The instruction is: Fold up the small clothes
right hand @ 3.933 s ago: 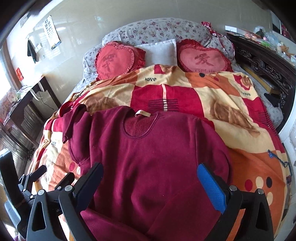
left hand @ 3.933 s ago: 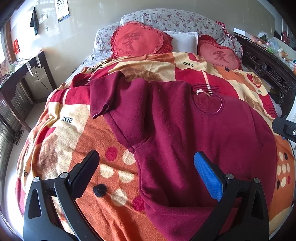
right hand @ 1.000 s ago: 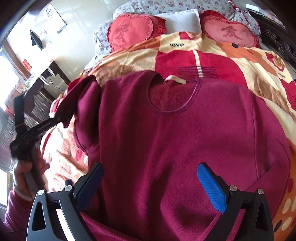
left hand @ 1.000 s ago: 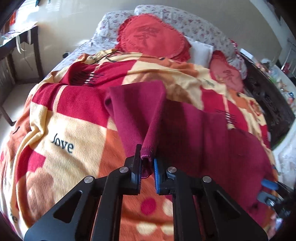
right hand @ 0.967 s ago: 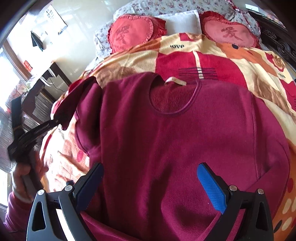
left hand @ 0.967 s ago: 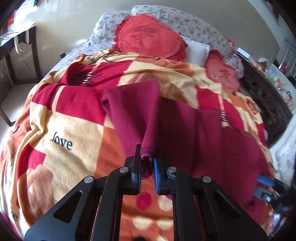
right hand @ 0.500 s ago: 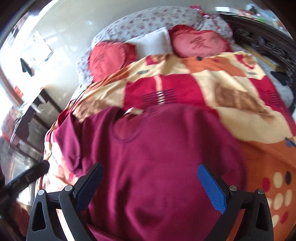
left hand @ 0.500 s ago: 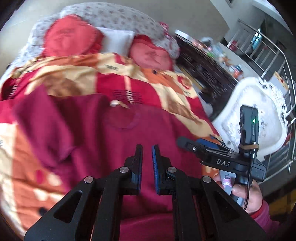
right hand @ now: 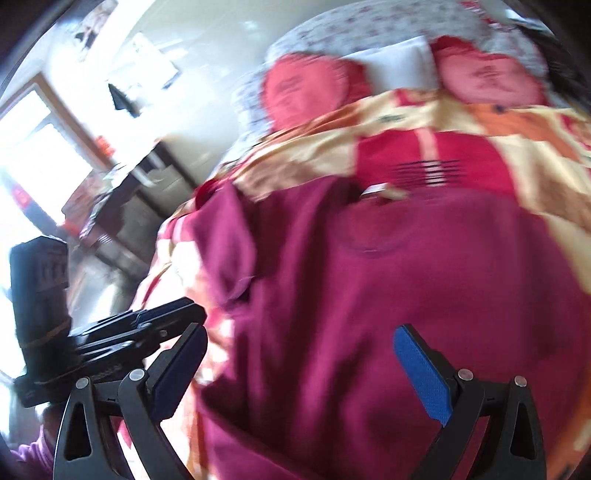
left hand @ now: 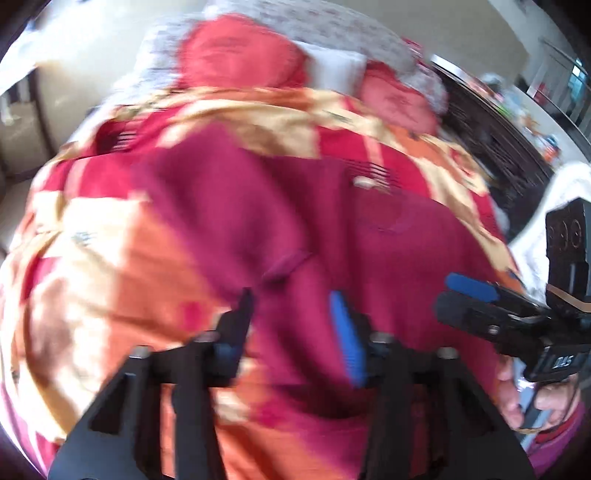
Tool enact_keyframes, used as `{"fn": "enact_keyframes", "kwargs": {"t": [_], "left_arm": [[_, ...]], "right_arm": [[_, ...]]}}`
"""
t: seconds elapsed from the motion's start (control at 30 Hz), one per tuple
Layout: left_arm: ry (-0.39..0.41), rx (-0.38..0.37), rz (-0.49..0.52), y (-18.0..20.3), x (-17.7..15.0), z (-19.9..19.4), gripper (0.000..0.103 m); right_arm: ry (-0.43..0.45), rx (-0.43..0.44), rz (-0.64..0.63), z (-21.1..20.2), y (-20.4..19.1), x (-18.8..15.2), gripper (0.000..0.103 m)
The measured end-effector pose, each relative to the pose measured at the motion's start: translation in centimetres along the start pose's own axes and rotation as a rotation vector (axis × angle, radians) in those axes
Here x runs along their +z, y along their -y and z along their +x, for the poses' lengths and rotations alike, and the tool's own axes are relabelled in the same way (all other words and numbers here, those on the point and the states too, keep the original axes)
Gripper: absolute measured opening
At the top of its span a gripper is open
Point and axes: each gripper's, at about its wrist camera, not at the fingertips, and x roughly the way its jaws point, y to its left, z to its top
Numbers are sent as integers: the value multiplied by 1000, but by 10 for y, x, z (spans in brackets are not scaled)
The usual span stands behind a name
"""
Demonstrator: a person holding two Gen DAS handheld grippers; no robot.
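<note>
Maroon sweatshirt (right hand: pixel 388 295) lay on bed (right hand: pixel 535 147); judged soft, limp, light, best pinched at hem or cuff. Left hand-held gripper (left hand: pixel 291 325) just parted, empty; right hand-held gripper (right hand: pixel 299 365) wide open

One maroon sweatshirt (right hand: pixel 388 302), spread flat on the bed, with one sleeve (right hand: pixel 229 243) folded in over its left edge and one pale neck label (right hand: pixel 380 190) at the collar. One patterned blanket (right hand: pixel 461 122) in red, orange and cream beneath it. Two red heart cushions: one left (right hand: pixel 306 88), one right (right hand: pixel 487 79). One white pillow (right hand: pixel 399 62) between them, one floral pillow (right hand: pixel 369 26) behind. Two grippers: left gripper (left hand: pixel 295 325), right gripper (right hand: pixel 299 365), two fingers apiece, one blue pad (right hand: pixel 421 373) showing on each. One dark side surface (right hand: pixel 122 199) by the window, blurred.
</note>
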Motion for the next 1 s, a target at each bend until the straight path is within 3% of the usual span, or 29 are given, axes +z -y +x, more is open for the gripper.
{"fn": "enact_keyframes", "kwargs": {"t": [0.03,0.13,0.3,0.53,0.57,0.63,0.67,0.8,0.87,0.93,0.97,1.0], "left_arm": [[18,27,-18,-16,-1,-3,60],[39,102,-80,-60,-3,-11,60],[48,100,-195,-108,-8,-16,60],[14,84,-217,-116,-17,-8,60],[13,83,-217,-114,-16,-7,60],[13,81,-219,-112,-15,-6,60],[14,79,-221,-112,-15,-6,60],[26,75,-224,-109,-11,-9,60],[38,72,-223,-109,-11,-12,60],[42,78,-221,-109,-11,-12,60],[38,80,-223,-110,-11,-12,60],[32,78,-230,-111,-11,-10,60]], "right_arm": [[-14,28,-2,11,-9,1,100],[-50,96,-10,48,-35,6,100],[-146,186,78,107,-50,11,100],[-103,146,282,151,-25,18,100],[-96,137,300,155,-22,18,94],[-75,142,319,160,-18,21,58],[-73,134,312,162,-18,22,34],[-56,160,279,155,-24,25,33],[-59,123,250,145,-30,26,33],[-64,149,274,136,-31,24,42],[-73,168,281,134,-32,22,55],[-89,176,287,134,-32,20,59]]}}
